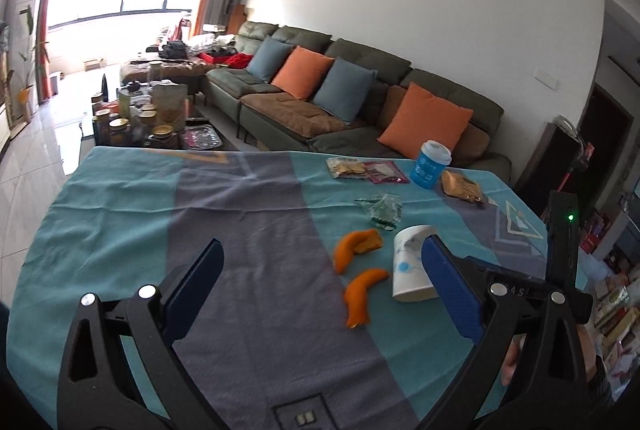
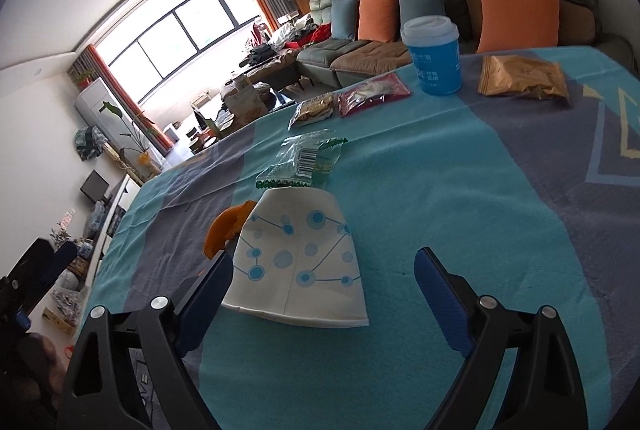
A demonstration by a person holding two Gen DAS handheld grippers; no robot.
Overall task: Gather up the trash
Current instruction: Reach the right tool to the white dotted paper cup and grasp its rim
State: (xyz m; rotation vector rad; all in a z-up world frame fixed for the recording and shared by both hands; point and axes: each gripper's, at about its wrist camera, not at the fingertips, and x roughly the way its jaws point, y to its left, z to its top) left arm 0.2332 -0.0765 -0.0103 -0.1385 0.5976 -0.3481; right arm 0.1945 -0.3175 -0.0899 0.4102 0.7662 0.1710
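A white paper cup (image 2: 300,258) with blue dots lies on its side on the teal and grey tablecloth (image 2: 440,190). It sits between the fingers of my right gripper (image 2: 324,256), which is open; the left finger is at the cup's edge and the right finger stands apart. My left gripper (image 1: 322,242) is open over the cloth with two orange peels (image 1: 356,246) just ahead between its fingers and the same cup (image 1: 412,266) by its right finger. A crumpled clear wrapper (image 2: 308,158) lies beyond the cup.
At the far side of the table stand a blue lidded cup (image 2: 434,54), a brown snack packet (image 2: 524,76), a cookie packet (image 2: 314,110) and a red packet (image 2: 372,94). A green sofa (image 1: 360,102) with cushions is behind the table.
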